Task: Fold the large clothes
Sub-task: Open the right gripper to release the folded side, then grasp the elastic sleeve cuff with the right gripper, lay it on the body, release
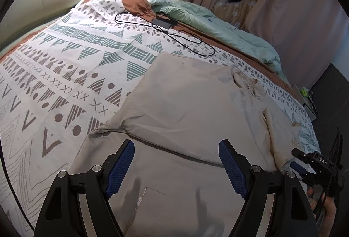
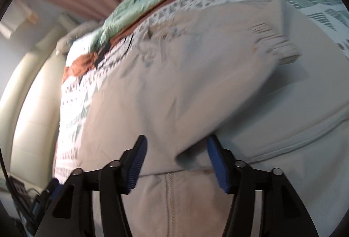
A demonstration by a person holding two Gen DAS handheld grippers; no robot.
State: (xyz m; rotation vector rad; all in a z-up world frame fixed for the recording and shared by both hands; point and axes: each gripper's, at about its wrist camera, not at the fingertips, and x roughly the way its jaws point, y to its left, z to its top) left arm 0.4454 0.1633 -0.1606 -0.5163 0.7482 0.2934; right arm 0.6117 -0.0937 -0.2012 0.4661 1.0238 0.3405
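Both my grippers are spread wide, gripping nothing: left gripper (image 1: 176,163) hovers low over the beige hoodie (image 1: 185,106) lying on the patterned blanket (image 1: 65,58), right gripper (image 2: 176,156) tilted sideways above it.

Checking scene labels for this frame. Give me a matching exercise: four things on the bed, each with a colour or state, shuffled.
Things:
1. sweatshirt
2. cable
3. quilt
4. left gripper

States:
A. black, looped on the patterned bedspread
B. pale green, bunched along the far side of the bed
C. beige, partly folded over itself
D. open, holding nothing, above the beige cloth

Pairs: 1-C, 2-A, 3-B, 4-D
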